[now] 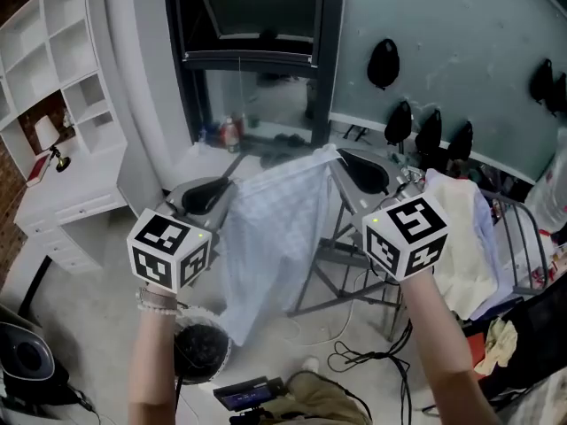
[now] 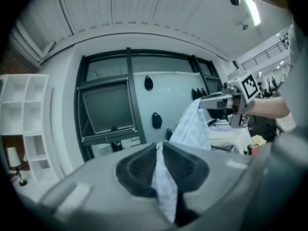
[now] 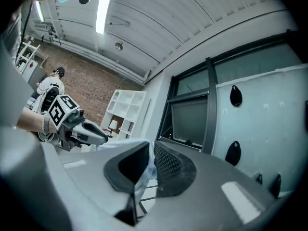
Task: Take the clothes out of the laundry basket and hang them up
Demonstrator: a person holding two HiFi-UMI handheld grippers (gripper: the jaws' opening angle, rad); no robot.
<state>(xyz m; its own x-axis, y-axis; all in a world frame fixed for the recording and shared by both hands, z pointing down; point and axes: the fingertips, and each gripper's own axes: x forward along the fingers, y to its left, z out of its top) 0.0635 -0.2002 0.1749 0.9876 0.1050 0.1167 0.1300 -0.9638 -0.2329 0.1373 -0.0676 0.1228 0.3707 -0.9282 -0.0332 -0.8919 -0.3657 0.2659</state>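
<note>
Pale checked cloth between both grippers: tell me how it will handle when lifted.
Probably floppy: the cloth sags in loose folds between the left gripper and right gripper. Likely light, since it looks thin. It may swing, as its lower part hangs free.

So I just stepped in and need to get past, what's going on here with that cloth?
A person holds a gripper in each hand. The left gripper and the right gripper are each shut on a top edge of a pale checked garment, which hangs spread between them. Behind it and to the right stands a drying rack, draped with other clothes.
</note>
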